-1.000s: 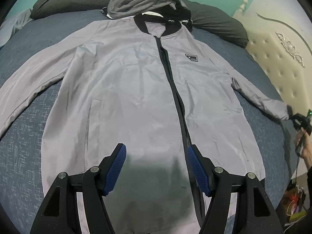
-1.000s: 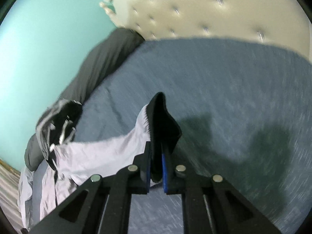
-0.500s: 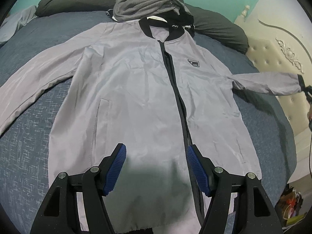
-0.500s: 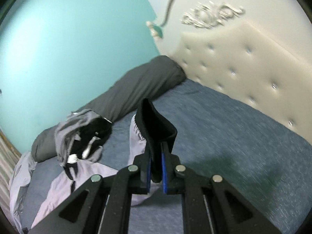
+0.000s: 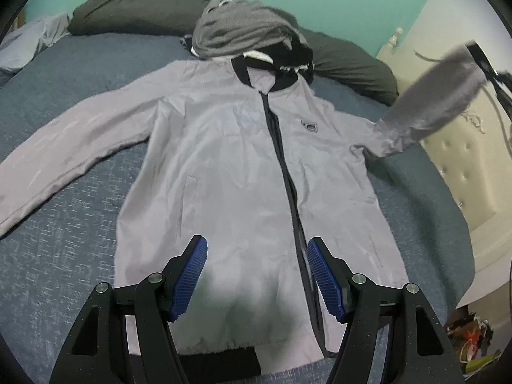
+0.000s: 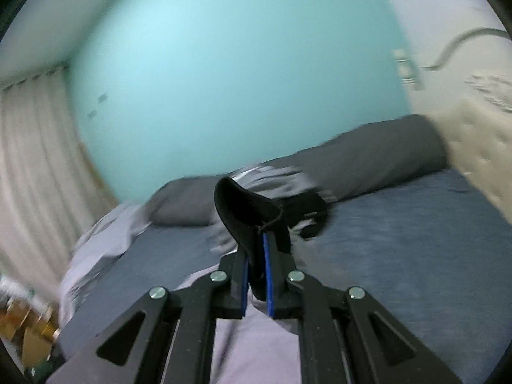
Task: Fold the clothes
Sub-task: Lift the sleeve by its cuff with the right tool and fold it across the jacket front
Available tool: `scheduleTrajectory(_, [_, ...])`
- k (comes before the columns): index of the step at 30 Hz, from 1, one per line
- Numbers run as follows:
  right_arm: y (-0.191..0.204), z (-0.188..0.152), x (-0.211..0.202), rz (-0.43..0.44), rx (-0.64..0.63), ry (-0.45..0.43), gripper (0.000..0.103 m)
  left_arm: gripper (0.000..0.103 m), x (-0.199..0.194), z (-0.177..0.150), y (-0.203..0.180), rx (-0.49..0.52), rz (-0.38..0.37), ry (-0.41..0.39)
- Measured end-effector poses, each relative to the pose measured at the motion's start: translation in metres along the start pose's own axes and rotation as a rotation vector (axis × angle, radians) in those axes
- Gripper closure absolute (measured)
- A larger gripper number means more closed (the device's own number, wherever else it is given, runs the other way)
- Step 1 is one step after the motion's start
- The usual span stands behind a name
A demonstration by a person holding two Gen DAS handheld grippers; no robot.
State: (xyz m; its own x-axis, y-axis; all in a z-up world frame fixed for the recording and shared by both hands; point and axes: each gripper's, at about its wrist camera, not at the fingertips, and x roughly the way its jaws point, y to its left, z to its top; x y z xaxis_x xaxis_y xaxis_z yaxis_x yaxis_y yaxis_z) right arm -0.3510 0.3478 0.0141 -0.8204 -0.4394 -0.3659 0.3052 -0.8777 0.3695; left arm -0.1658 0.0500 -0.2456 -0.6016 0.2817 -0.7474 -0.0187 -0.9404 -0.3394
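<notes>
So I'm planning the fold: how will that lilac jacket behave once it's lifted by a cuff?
Probably floppy: the sleeve sags and bunches below the black cuff pinched in the right tongs. Likely light, since one pinch lifts the whole sleeve. Possibly slippery: the jacket has a smooth sheen.

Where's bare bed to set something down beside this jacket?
Bare blue bedspread lies between the jacket body and the cream headboard, under the lifted sleeve. More lies below the flat sleeve. Crowded near the collar: a grey clothes pile and dark pillows.
</notes>
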Motion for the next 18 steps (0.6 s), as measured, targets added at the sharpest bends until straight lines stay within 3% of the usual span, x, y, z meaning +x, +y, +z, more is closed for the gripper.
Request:
scheduleTrajectory(6, [0.104,-0.066,0.072,0.188,-0.059,0.157,0.095,0.034,-0.038,-0.001,0.010,-0.002,0.007,-0.040])
scheduleTrajectory(10, [0.145,-0.143,0.116,0.271,-0.047,0.291,0.095,0.034,-0.056,-0.004,0.023,-0.014,0.024,-0.057])
scheduleTrajectory(15, [0.176,-0.233,0.165,0.270,-0.104,0.471,0.095,0.034,-0.071,-0.008,0.042,-0.036,0.048,-0.065])
scheduleTrajectory(18, [0.181,-0.267,0.183,0.274,-0.079,0.536,0.092,0.034,-0.072,-0.012,0.052,-0.041,0.063,-0.057])
